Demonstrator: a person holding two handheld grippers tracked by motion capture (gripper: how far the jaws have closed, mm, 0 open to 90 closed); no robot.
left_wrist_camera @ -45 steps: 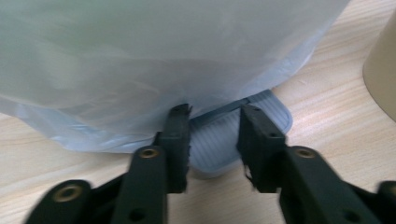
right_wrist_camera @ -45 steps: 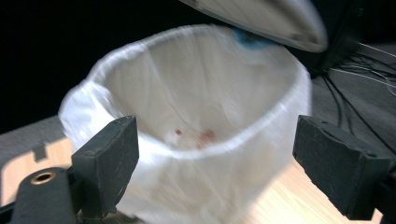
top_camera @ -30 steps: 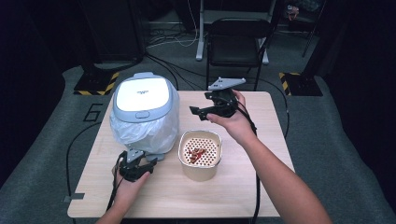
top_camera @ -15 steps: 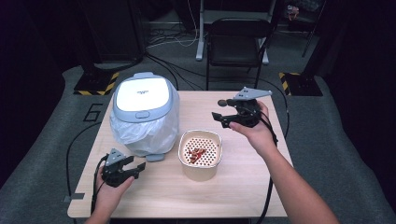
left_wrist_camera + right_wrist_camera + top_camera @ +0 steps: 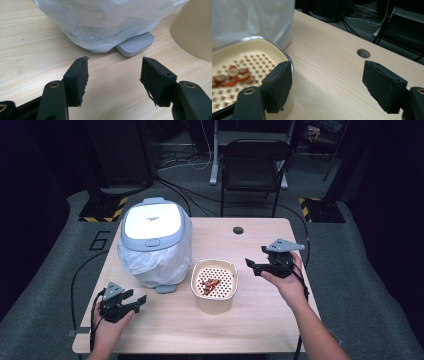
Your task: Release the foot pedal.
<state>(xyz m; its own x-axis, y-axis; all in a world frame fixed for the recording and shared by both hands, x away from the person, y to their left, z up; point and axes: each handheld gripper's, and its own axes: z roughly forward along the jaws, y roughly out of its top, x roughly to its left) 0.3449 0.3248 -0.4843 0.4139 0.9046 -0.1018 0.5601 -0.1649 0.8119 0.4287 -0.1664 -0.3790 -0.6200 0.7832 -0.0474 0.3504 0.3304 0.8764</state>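
A grey pedal bin point(image 5: 152, 232) with a shut lid and a clear plastic liner point(image 5: 105, 22) stands at the table's left; its ribbed foot pedal point(image 5: 135, 44) pokes out at the front. A cream perforated basket point(image 5: 214, 285) with reddish food pieces point(image 5: 232, 75) sits mid-table. My left gripper point(image 5: 135, 301) is open near the front left edge and points at the bin's base, nothing between its jaws. My right gripper point(image 5: 252, 265) is open just right of the basket, also holding nothing.
The wooden table point(image 5: 250, 320) has a round cable hole point(image 5: 238, 230) near its far edge. A black folding chair point(image 5: 255, 165) stands behind the table on the grey floor. Cables trail off the left side.
The left gripper has drawn back from the bin toward the front left edge. The right gripper has come down and nearer, from the far side to beside the basket.
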